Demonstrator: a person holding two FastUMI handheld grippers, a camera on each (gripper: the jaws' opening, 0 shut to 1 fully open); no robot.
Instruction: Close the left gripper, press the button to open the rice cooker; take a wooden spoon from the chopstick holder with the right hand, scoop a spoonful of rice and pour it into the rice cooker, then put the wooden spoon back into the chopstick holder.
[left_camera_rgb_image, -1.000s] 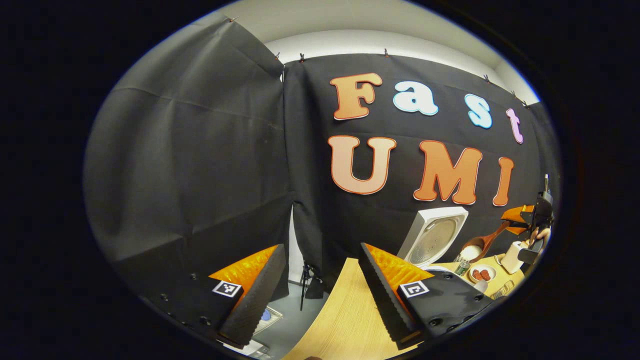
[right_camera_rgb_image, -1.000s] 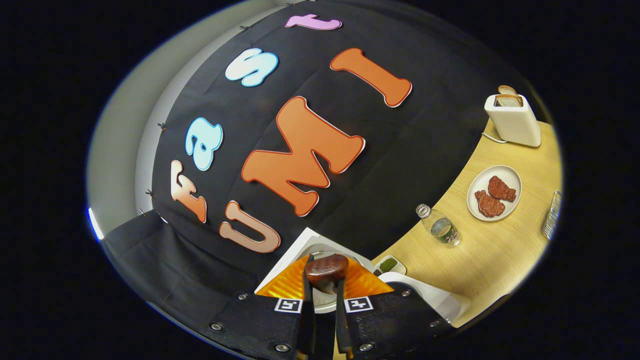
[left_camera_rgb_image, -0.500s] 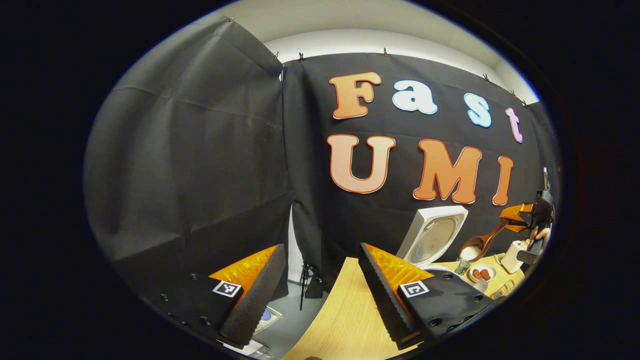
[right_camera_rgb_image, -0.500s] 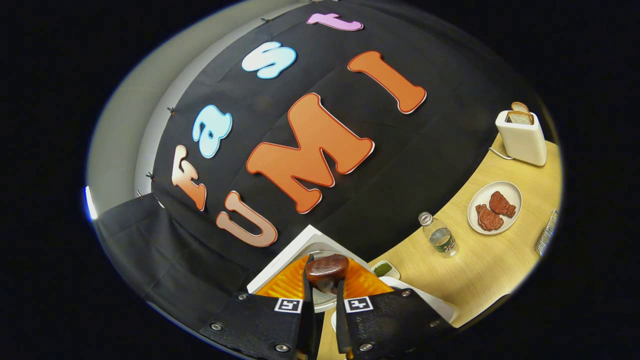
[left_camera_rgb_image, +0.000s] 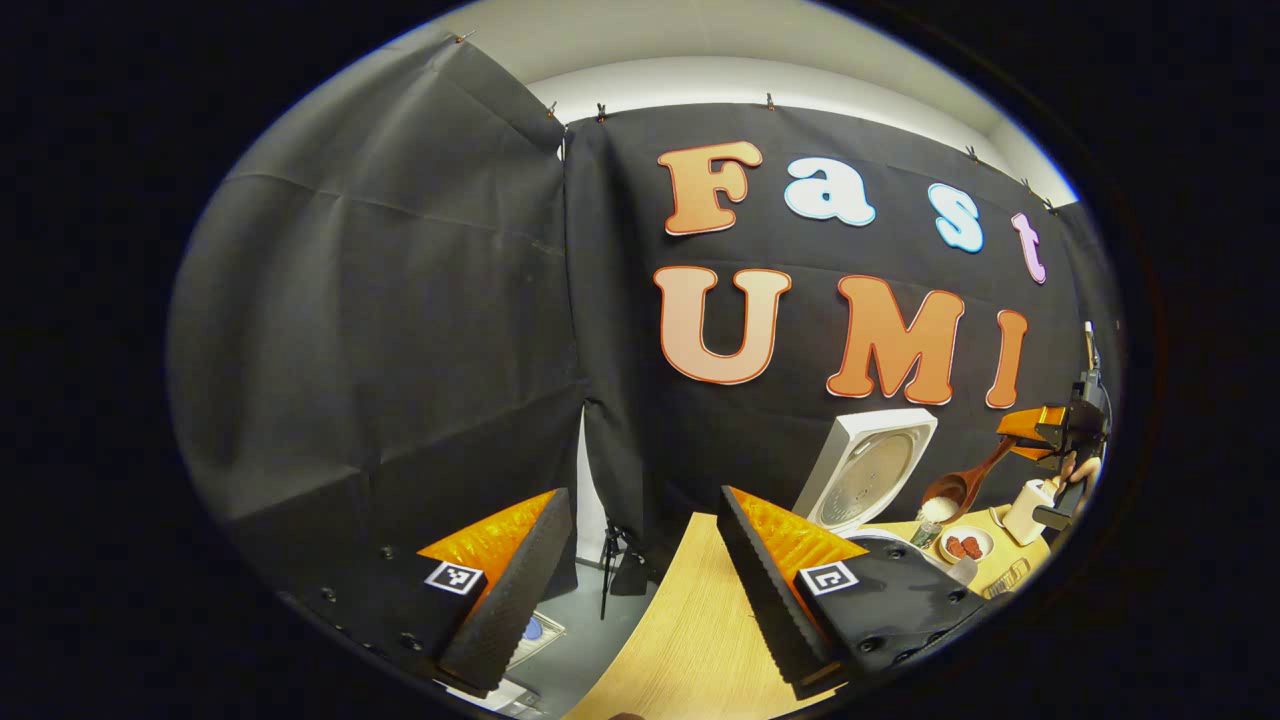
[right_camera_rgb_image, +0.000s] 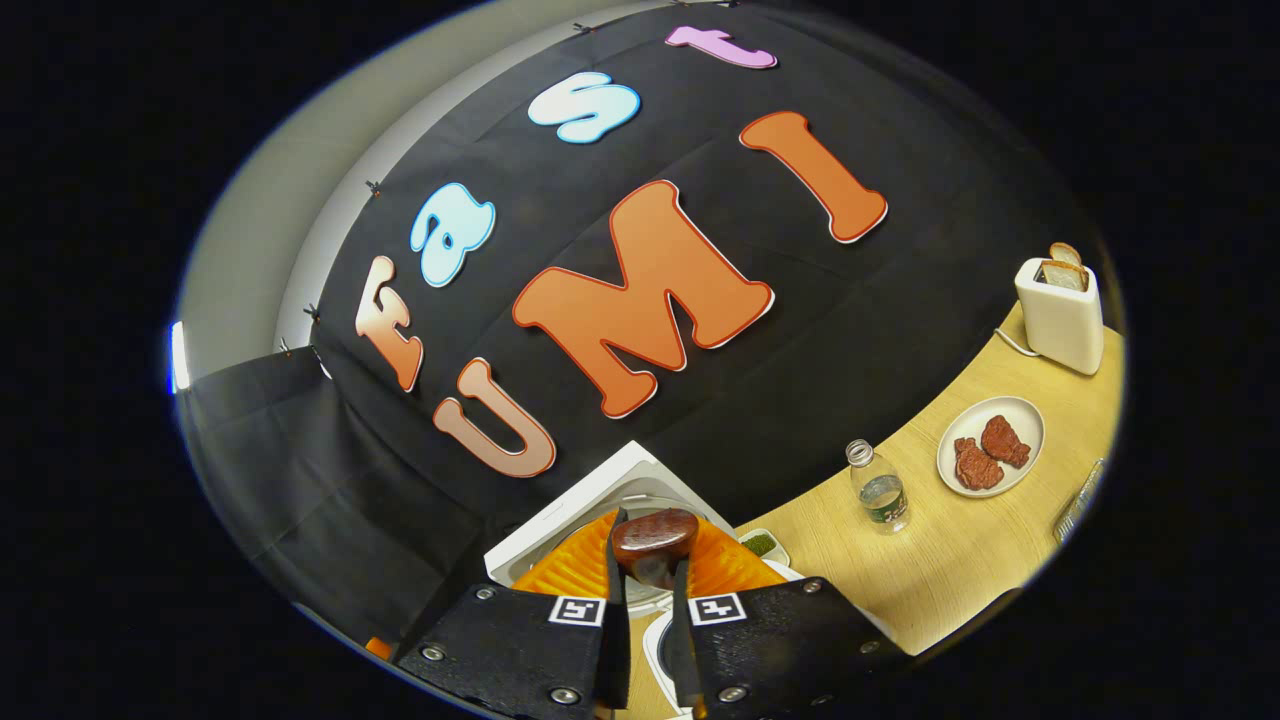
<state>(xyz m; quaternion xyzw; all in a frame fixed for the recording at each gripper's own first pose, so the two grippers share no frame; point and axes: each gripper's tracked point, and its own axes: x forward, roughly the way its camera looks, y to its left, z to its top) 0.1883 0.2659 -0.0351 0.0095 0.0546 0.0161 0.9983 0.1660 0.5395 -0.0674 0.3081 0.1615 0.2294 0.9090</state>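
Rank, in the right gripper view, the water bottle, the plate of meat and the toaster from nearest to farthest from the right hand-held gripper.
1. Water bottle: nearest the right hand-held gripper, on its right.
2. Plate of meat: beyond the bottle, further right.
3. Toaster: farthest, by the wall.

**Twin handheld grippers share matching black shells and square tags**

The left gripper (left_camera_rgb_image: 642, 495) carries two wedge-shaped fingers (left_camera_rgb_image: 790, 535) with ribbed outer faces and sawtooth-edged inner pads (left_camera_rgb_image: 515, 585). Behind each finger sits a matte black housing plate (left_camera_rgb_image: 900, 605), dotted with small dark screws (left_camera_rgb_image: 871, 643) along its outer edge. A square black-and-white coded marker (left_camera_rgb_image: 454, 577) is stuck at the front of each plate, just behind the finger. The right gripper (right_camera_rgb_image: 652, 520) shows the same ribbed fingers (right_camera_rgb_image: 570, 570), black plates (right_camera_rgb_image: 500, 650) and paired markers (right_camera_rgb_image: 577, 610), here with shiny silver screws (right_camera_rgb_image: 565, 695) near the plates' rear corners.
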